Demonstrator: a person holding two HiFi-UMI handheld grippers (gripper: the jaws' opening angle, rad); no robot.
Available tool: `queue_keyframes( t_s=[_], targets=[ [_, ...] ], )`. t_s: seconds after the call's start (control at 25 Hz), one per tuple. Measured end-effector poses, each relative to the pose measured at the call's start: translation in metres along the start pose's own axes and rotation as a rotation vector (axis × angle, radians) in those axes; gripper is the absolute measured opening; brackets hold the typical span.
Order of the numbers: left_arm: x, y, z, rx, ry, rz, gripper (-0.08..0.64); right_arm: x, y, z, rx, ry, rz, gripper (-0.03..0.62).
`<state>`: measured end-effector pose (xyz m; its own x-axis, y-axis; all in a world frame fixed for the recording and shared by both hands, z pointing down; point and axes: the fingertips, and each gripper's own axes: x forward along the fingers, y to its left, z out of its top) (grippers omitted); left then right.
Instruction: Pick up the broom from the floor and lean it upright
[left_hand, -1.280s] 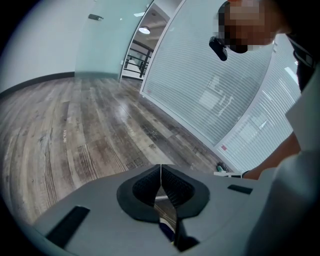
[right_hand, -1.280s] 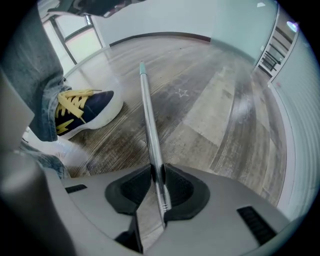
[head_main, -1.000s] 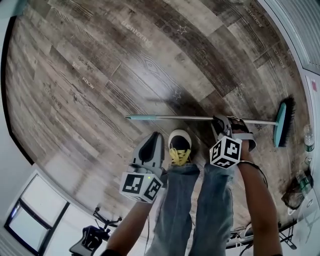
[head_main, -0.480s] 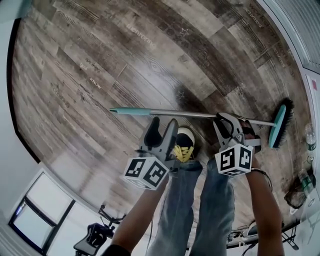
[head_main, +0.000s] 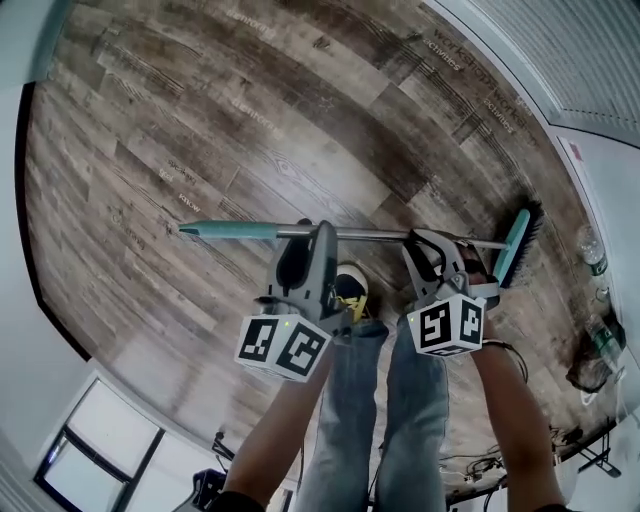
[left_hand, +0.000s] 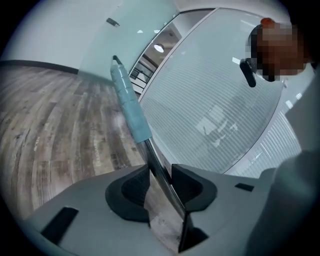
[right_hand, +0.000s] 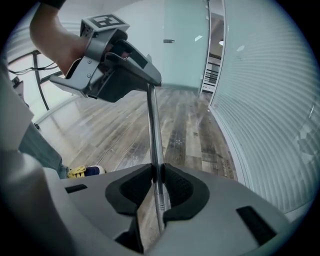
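The broom hangs roughly level above the wood floor, with a teal grip (head_main: 230, 230) at the left, a metal handle (head_main: 370, 234) and a teal brush head (head_main: 512, 245) at the right. My left gripper (head_main: 308, 235) has just been closing and is shut on the handle near the teal grip. In the left gripper view the handle (left_hand: 150, 155) runs between the pads of that gripper (left_hand: 160, 172). My right gripper (head_main: 438, 245) is shut on the handle closer to the head. The right gripper view shows its jaws (right_hand: 157, 172) clamped on the metal tube (right_hand: 154, 130), with the left gripper (right_hand: 150, 82) further up it.
The person's shoe (head_main: 350, 288) and jeans legs are right below the broom. Bottles (head_main: 590, 245) and clutter stand on the floor at the right by the wall. A glass wall with blinds (right_hand: 270, 110) runs along one side.
The left gripper opened, moved up to the handle and closed on it. Both grippers rose, and the broom came up off the floor with them.
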<state>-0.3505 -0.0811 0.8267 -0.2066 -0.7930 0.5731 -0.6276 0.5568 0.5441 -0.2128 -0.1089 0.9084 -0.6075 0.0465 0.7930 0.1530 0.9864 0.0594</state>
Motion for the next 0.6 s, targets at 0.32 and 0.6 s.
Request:
queue_keyframes(
  t_s=[0.32,0.6],
  targets=[
    [0.007,-0.127,0.061,0.101,-0.017,-0.192,0.121,-0.077,-0.060,0.023,0.084,-0.039,-0.144,0.083],
    [0.000,-0.259,0.087,0.183,-0.001,-0.374,0.103,-0.163,-0.117,0.025,0.193,-0.051,-0.283,0.083]
  ],
)
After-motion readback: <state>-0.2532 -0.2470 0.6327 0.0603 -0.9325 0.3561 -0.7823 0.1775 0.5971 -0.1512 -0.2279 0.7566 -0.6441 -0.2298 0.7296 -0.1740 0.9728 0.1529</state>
